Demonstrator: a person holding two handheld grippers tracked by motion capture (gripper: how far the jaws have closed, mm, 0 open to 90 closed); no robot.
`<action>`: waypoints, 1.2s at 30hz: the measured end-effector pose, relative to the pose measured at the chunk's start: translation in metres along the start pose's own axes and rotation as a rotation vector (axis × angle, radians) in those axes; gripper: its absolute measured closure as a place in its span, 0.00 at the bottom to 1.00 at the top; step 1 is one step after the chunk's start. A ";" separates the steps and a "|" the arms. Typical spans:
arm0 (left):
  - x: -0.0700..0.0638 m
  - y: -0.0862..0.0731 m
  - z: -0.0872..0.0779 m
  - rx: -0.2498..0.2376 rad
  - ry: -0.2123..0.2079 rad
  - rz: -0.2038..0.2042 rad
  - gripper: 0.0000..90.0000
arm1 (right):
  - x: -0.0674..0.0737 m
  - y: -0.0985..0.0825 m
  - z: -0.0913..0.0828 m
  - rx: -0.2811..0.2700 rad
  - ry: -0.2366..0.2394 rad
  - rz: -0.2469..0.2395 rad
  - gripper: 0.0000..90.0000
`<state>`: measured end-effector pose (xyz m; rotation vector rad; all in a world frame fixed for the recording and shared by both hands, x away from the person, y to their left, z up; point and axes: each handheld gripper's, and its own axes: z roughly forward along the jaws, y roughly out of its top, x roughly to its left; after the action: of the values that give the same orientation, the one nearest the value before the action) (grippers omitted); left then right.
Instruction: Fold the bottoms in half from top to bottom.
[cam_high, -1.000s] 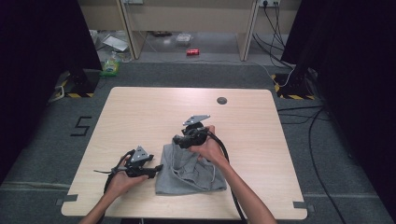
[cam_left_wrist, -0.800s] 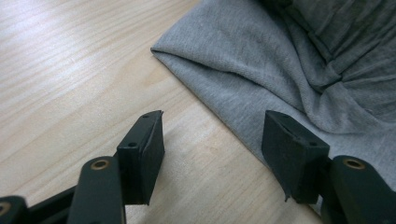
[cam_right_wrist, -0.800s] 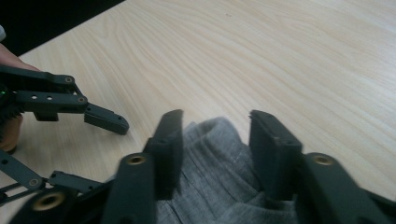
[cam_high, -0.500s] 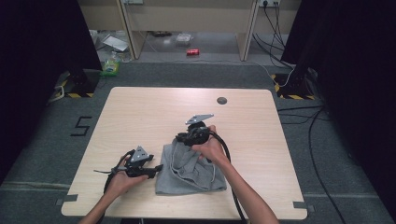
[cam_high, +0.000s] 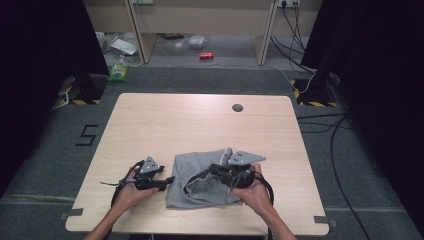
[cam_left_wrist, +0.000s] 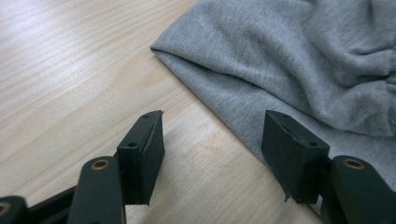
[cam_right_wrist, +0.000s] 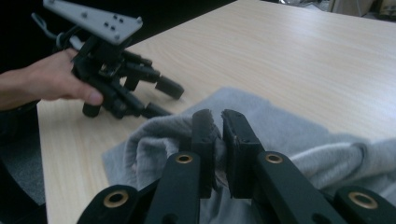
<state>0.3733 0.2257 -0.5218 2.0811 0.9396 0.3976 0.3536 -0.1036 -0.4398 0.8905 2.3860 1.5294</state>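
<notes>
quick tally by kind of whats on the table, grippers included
grey cloth: 1
grippers: 2 (left gripper open beside the cloth's edge, right gripper shut on a fold of the cloth)
round dark disc in the tabletop: 1
total: 4

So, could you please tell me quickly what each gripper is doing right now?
Left gripper: open, beside the grey cloth, holding nothing.
Right gripper: shut on the grey cloth.
</notes>
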 end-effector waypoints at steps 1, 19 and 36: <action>0.000 0.000 0.000 0.000 -0.001 0.001 0.42 | 0.003 -0.006 -0.004 -0.002 -0.005 -0.003 0.93; -0.020 0.047 -0.015 -0.068 -0.046 -0.031 0.38 | 0.005 -0.018 -0.011 0.062 -0.117 -0.053 0.81; -0.069 0.011 -0.017 0.022 -0.079 0.140 0.41 | 0.037 -0.062 0.014 0.267 -0.130 -0.125 0.82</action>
<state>0.3225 0.1795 -0.4994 2.1737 0.7581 0.3754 0.3055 -0.0907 -0.4942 0.8421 2.5340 1.0911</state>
